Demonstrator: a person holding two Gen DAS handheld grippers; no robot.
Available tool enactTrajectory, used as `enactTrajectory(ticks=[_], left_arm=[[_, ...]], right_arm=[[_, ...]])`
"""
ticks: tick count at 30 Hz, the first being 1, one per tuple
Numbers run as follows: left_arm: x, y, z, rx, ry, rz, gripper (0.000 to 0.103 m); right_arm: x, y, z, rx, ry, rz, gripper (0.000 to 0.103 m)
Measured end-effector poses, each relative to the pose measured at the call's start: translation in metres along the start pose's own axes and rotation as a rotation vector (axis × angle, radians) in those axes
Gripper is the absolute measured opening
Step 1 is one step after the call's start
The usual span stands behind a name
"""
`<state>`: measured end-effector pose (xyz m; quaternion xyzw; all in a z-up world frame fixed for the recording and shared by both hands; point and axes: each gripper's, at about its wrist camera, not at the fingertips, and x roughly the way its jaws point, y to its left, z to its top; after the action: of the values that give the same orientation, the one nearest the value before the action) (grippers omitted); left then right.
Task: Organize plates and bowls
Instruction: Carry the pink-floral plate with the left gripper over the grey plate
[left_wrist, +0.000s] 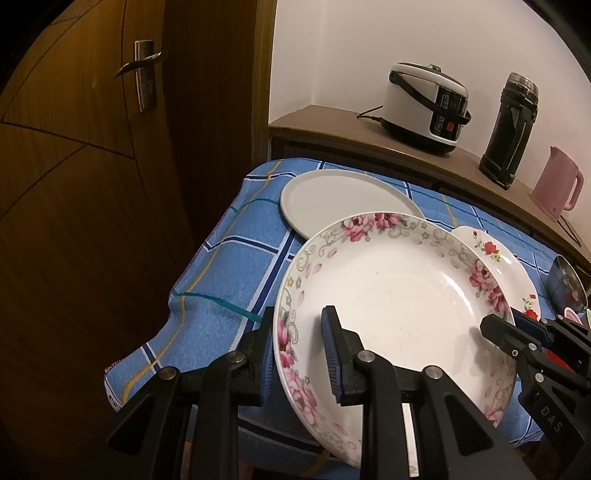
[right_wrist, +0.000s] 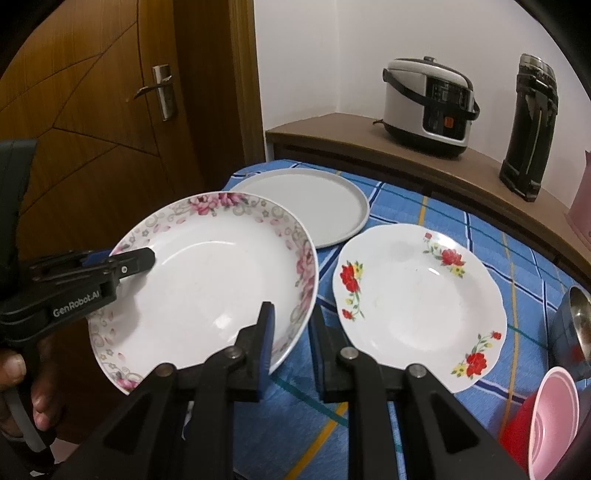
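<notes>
Pink-rose plate (left_wrist: 399, 295) raised and tilted above the surface (left_wrist: 229, 258), gripped from two sides. Left tongs (left_wrist: 299, 354) clenched on its near-left rim, one finger under, one finger on the inside face. Right tongs (right_wrist: 291, 339) straddling the opposite rim, one finger over the plate's inner face, the other outside and below; pads near the rim, contact not clear, so grip state cannot be told. In the right view, left tongs (right_wrist: 136, 262) seen from the side, pinching the rim of the same plate (right_wrist: 207, 284); in the left view, right tongs (left_wrist: 509, 332) reaching onto the rim at the far right.

Grey plate (right_wrist: 306, 210) flat on the blue checked cloth, behind the pink-rose plate, partly hidden by it. Red-flower plate (right_wrist: 417, 302) flat on the cloth to the right of the pink-rose plate, just beside it, apart from the grey plate. Pink bowl (right_wrist: 554, 417) nested in a red bowl (right_wrist: 517, 435) further right of the red-flower plate, at the frame edge; steel bowl (right_wrist: 572, 332) just behind them.

Shelf (right_wrist: 369, 144) behind the surface, carrying rice cooker (right_wrist: 428, 107), dark flask (right_wrist: 528, 129), pink kettle (left_wrist: 557, 184). Wooden door (left_wrist: 92, 166) to the left of the pink-rose plate.
</notes>
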<state>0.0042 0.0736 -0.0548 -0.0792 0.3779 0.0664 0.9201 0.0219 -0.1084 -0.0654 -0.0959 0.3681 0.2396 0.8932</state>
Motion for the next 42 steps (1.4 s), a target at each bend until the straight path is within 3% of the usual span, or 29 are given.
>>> enactTrajectory(ticks=[42], left_arm=[[0.003, -0.012, 0.091, 0.048, -0.161, -0.046, 0.027]], right_arm=[[0.013, -0.022, 0.093, -0.022, -0.107, -0.145, 0.018]])
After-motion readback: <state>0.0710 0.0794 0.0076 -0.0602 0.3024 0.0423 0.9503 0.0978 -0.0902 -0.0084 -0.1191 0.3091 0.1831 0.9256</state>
